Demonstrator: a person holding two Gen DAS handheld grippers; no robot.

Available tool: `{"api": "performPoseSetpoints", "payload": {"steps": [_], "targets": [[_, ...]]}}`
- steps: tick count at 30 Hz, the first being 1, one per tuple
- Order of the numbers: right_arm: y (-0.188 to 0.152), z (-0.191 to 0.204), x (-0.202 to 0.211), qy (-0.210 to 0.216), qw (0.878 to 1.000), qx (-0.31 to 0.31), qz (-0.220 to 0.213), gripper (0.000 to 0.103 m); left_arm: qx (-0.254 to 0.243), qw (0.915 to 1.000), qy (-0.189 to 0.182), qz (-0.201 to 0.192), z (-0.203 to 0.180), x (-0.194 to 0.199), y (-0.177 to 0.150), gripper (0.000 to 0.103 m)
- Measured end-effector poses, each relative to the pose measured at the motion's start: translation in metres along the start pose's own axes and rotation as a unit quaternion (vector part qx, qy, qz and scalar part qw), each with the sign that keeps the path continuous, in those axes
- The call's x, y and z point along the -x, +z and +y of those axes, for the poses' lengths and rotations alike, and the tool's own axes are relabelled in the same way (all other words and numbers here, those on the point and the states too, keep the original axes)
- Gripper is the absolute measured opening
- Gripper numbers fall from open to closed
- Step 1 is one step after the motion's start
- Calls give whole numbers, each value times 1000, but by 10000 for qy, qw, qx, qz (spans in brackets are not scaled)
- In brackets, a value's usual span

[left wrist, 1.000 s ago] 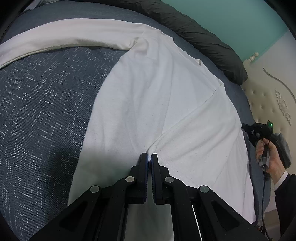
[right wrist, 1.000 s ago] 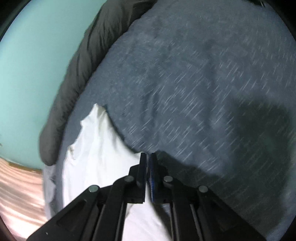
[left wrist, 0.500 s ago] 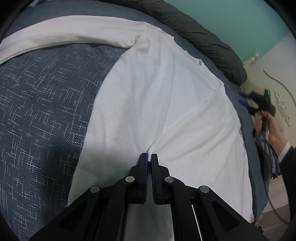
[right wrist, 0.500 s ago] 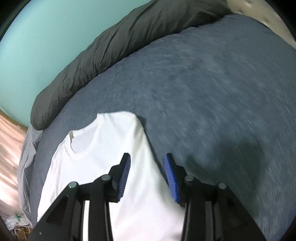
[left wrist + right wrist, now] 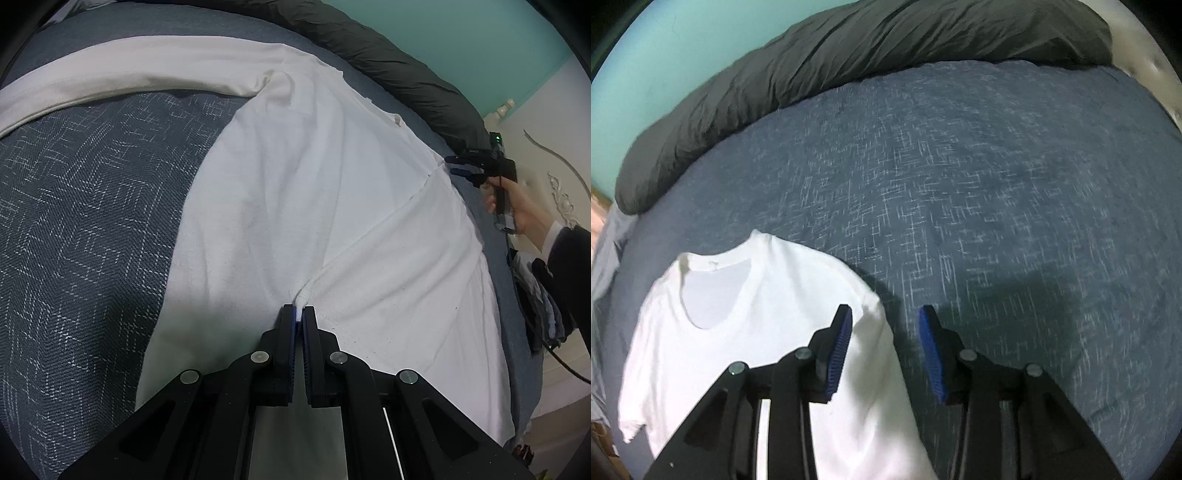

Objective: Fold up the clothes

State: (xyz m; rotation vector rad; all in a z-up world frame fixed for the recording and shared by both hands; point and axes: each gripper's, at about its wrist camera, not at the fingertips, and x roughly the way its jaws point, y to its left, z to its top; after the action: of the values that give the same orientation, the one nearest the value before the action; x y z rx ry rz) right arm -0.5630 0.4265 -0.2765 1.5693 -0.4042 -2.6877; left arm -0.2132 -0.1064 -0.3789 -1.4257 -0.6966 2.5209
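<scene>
Left gripper [image 5: 299, 314] clamped on a pinched ridge of the white T-shirt [image 5: 295, 206], which spreads ahead of it across the blue bedspread [image 5: 85, 206]. Right gripper [image 5: 885, 317]: jaws have just been closing, nothing between them, pads apart above the shirt's edge; neckline lies ahead-left. Dark duvet [image 5: 849, 62] bunched at far side.

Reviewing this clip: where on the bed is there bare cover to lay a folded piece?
Bare blue bedcover lies between the white T-shirt and the dark grey duvet, widest beside the shirt's folded edge, ahead of the open right gripper. A smaller patch sits under the stretched sleeve. The shirt itself fills the side where the left gripper pinches it.
</scene>
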Motion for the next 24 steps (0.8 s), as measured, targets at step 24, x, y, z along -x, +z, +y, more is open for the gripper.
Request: {"api": "performPoseSetpoints", "payload": {"steps": [24], "targets": [[30,10,-19,-336,9984,-433,-123,3,-165,9998,96,-20,-6,1,-1,4]]}}
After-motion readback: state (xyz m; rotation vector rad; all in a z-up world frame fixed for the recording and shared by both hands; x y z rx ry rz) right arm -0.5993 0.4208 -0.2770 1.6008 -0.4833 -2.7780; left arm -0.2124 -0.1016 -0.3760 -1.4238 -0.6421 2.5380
